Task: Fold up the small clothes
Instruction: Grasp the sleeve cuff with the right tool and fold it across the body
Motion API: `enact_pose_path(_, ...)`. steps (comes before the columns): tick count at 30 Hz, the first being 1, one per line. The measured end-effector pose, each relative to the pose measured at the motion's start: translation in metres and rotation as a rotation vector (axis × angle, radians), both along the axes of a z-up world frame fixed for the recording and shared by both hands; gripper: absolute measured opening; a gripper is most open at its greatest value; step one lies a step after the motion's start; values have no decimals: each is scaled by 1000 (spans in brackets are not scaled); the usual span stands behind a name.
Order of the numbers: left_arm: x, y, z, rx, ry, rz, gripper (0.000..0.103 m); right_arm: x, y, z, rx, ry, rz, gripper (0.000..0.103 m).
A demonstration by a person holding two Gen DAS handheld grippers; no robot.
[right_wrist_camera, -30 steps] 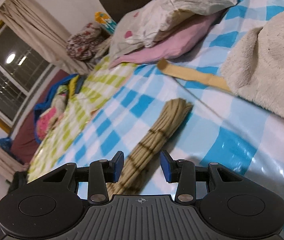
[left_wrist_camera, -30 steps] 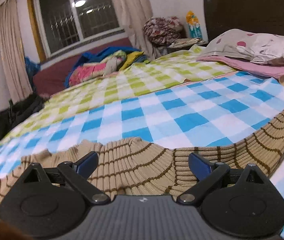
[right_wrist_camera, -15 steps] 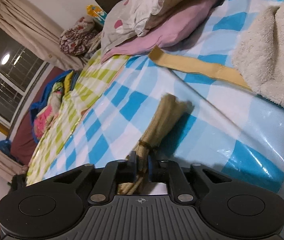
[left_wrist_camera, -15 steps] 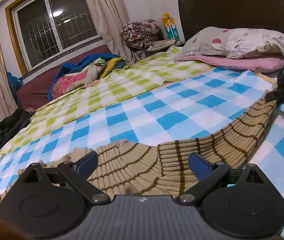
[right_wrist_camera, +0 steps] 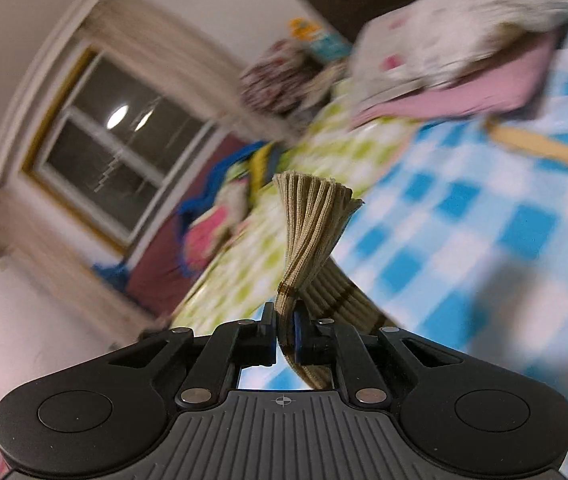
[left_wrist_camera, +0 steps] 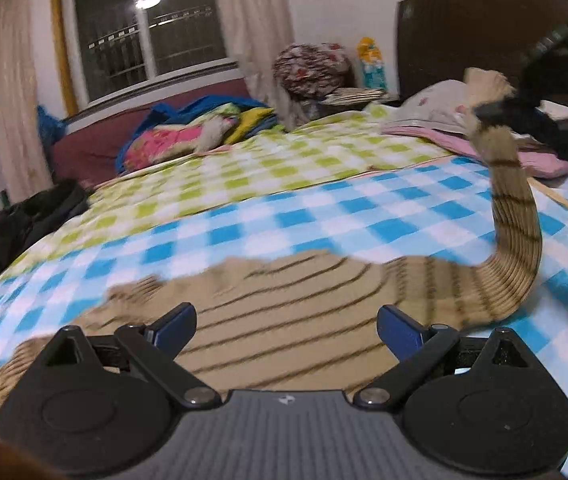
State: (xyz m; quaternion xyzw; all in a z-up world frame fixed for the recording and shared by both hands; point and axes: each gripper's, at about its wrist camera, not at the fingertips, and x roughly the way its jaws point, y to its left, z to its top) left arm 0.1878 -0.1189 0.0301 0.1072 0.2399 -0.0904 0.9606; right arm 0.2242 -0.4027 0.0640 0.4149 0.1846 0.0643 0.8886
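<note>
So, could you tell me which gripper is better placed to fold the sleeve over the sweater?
Right: the right gripper already pinches the sleeve; the left gripper hangs open, holding nothing.

I see a ribbed knit sweater (left_wrist_camera: 291,320), tan cloth with thin brown stripes, its cuff fanned in matt black plastic jaws with smooth blue pads (right_wrist_camera: 299,334). Checked sheet (left_wrist_camera: 323,216) looks soft; dark headboard (left_wrist_camera: 463,40) matt.

There are two grippers, left (left_wrist_camera: 285,326) and right (right_wrist_camera: 284,330), one sweater (left_wrist_camera: 303,312), two pillows (right_wrist_camera: 463,32), one window (left_wrist_camera: 148,28) and one bed (left_wrist_camera: 323,216).
</note>
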Motion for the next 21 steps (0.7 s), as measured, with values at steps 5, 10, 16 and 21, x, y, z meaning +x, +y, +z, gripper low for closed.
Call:
enact_pose_path(5,-24,72,-1,-36,19,98,102,26,118,12,-150,9,232,9)
enact_pose_path(10,-40,125,-18,-51,52,174,102,42,215,-9,-237,78,510,13)
enact_pose_path(16,-42,158,-36,-130,83,195,102,29,212,-9,-347,90,487,18)
enact_pose_path(21,-44,173,-42,-164,98,195,102,10,228,-26,-505,146,528,18)
